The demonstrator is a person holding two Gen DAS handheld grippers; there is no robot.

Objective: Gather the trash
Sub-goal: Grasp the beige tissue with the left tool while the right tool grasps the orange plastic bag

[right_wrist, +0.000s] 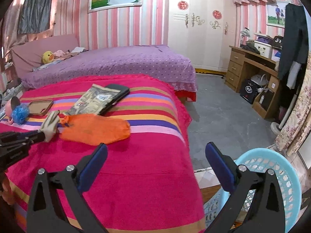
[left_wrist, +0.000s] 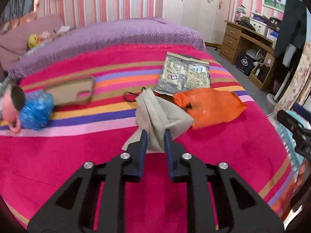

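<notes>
My left gripper [left_wrist: 155, 136] is shut on a crumpled beige paper [left_wrist: 163, 114], held just above the striped pink bedspread [left_wrist: 77, 155]; the paper also shows in the right wrist view [right_wrist: 51, 125]. An orange plastic bag [left_wrist: 210, 106] lies just right of it, also seen from the right [right_wrist: 97, 129]. A printed snack wrapper [left_wrist: 184, 73] lies behind. My right gripper [right_wrist: 155, 155] is open and empty over the bed's right edge, beside a light blue basket [right_wrist: 276, 167].
A blue plastic wad [left_wrist: 37, 110], a pink toy [left_wrist: 7, 104] and a brown phone case [left_wrist: 72, 91] lie at the bed's left. A black phone [right_wrist: 116, 95] lies under the wrapper. A purple bed [right_wrist: 116, 62] stands behind, a wooden desk [right_wrist: 252, 71] at right.
</notes>
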